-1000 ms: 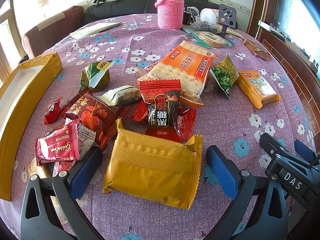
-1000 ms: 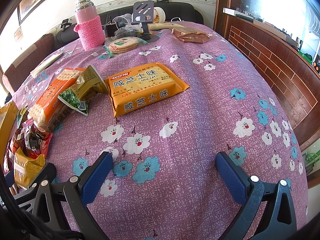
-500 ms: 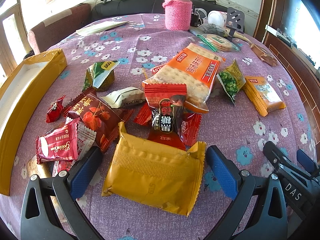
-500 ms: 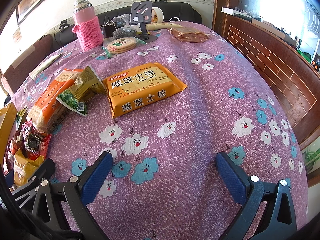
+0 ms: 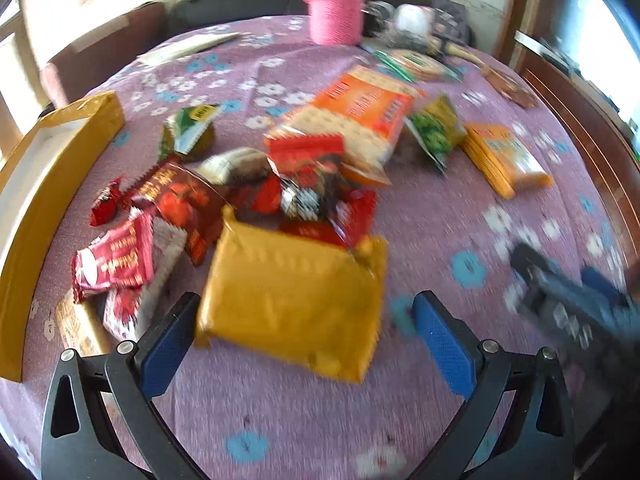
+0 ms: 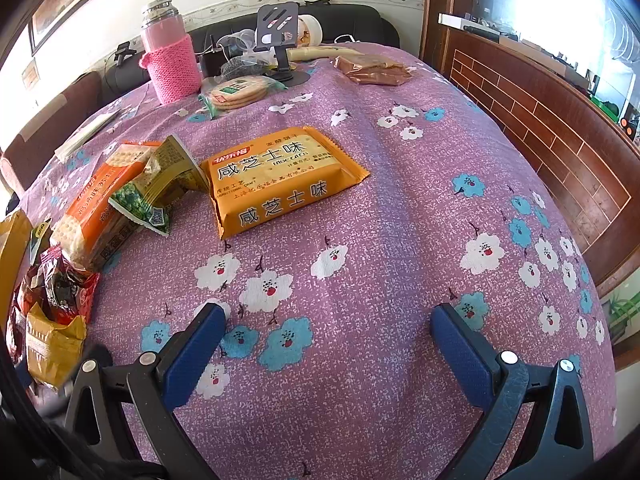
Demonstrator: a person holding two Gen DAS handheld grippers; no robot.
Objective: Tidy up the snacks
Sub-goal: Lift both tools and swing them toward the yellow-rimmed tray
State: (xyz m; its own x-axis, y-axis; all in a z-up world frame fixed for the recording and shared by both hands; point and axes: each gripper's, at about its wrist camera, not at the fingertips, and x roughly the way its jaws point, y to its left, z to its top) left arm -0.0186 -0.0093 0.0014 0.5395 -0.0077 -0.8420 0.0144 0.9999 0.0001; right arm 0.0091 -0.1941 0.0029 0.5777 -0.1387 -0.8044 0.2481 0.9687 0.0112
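A heap of snack packs lies on the purple flowered tablecloth. In the blurred left wrist view a mustard-yellow packet lies just ahead of my open left gripper, its near edge between the fingertips. Behind it lie red candy packs, an orange cracker pack and a green pea bag. A yellow box stands at the left. My right gripper is open and empty above bare cloth, short of the orange biscuit pack.
A pink-sleeved flask, a phone stand, round crackers in clear wrap and a brown packet stand at the table's far side. A wooden brick-pattern wall runs along the right. The right gripper shows in the left wrist view.
The left gripper has moved back and tilted, with strong blur; the yellow packet now lies further ahead of its fingertips. The right gripper has barely moved. Both stay open.
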